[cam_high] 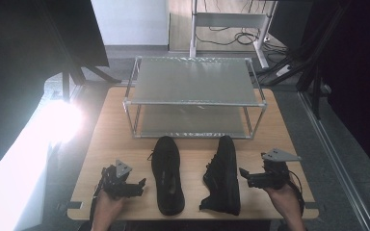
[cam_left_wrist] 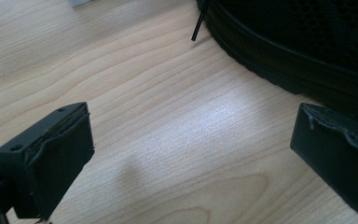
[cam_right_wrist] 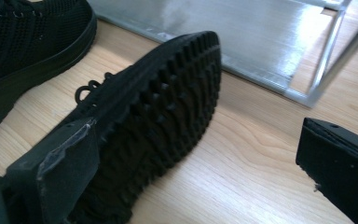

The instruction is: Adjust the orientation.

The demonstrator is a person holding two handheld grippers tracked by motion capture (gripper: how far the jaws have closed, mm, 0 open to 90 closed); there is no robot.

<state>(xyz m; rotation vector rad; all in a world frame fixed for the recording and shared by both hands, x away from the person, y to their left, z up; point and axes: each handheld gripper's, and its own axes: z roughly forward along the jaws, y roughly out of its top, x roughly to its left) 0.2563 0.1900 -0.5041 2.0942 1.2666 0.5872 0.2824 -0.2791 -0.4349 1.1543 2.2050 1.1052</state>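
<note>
Left gripper (cam_high: 139, 185) and right gripper (cam_high: 243, 174) hover low, jaws wide apart.

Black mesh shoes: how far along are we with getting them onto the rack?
Nothing looks done: both tiers of the silver two-tier metal rack are bare. The upright black mesh shoe and the black mesh shoe tipped on its side lie on the wooden table. The left gripper and right gripper flank them, open. Both placements remain.

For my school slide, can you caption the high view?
Two open grippers, left and right, flank two black shoes before a metal rack.
</note>
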